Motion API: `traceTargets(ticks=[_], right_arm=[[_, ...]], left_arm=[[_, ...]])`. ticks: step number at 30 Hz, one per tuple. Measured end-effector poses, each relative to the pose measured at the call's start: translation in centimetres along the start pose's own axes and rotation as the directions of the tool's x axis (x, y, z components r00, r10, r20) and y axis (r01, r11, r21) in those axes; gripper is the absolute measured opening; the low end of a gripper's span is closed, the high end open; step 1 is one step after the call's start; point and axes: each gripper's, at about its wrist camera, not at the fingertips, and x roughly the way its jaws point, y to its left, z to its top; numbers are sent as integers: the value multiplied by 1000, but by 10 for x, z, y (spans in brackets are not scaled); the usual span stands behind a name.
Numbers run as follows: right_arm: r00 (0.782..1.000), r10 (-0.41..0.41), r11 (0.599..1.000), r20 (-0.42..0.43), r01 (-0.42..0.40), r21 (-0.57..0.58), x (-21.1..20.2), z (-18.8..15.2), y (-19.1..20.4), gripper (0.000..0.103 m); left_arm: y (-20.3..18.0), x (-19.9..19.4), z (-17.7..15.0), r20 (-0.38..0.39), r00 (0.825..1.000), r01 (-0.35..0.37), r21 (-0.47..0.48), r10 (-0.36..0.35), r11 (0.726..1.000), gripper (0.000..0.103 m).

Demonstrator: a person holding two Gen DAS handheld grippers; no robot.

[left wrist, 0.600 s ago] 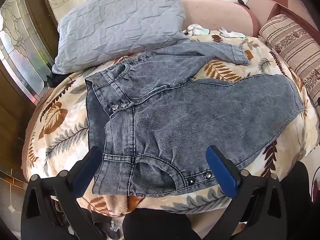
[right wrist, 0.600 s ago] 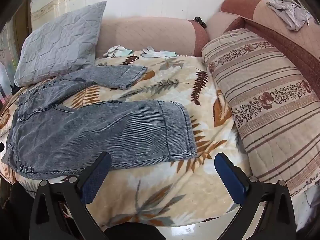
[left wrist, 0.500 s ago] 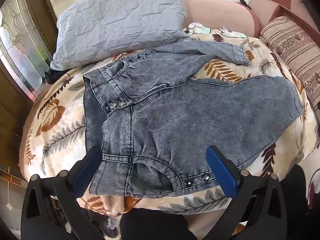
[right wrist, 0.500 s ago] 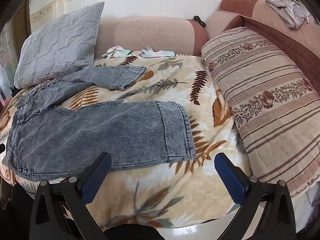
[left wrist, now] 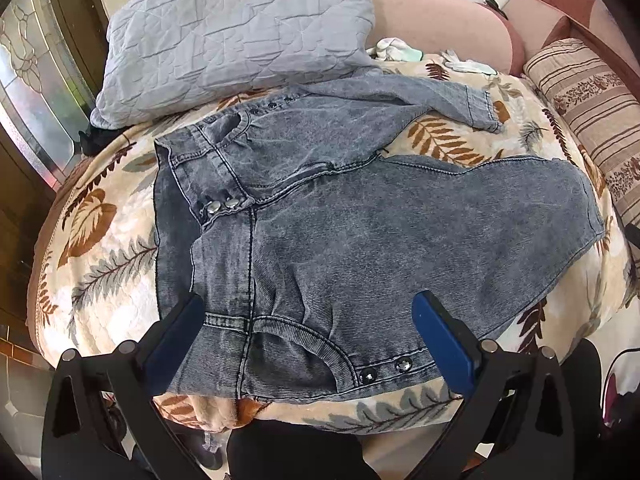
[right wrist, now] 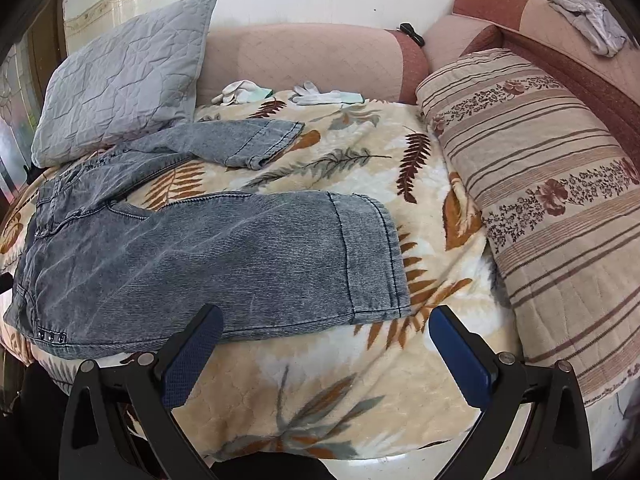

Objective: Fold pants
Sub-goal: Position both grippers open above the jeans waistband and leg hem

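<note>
- Left wrist view: left claw released, jaws spread wide, hovering over the waistband of the pants; nothing between the pads.
- Pants lie flat on the leaf-print blanket of the bed, waist at the near-left, two legs running off to the right; the far leg reaches toward the grey pillow.
- Change against half a second ago: the waistband and near pocket sit slightly lower and larger between the pads, so the claw has crept in toward the near waist corner. Cloth itself has not shifted.
- Right wrist view: right claw likewise released, jaws wide, empty; left pad overlaps the lower edge of the near leg in the picture, contact not discernible.
- Near-leg hem lies ahead of the claw, well apart from the striped bolster; white gloves rest at the back of the bed.
- Change: framing almost identical to the earlier shot; only a slight approach.
- Judgement: no fold started. Both claws appear staged for a first pinch, left at waist, right at hem, probably to lay one leg over the other.
</note>
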Motion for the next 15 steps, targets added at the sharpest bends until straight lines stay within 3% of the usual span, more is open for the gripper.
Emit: traceTargets(ticks=[15], right_arm=[[1000, -9, 999, -17, 10, 40, 5, 0, -21, 103]], left_arm=[[9, 9, 0, -7, 1000, 20, -31, -21, 999, 103]])
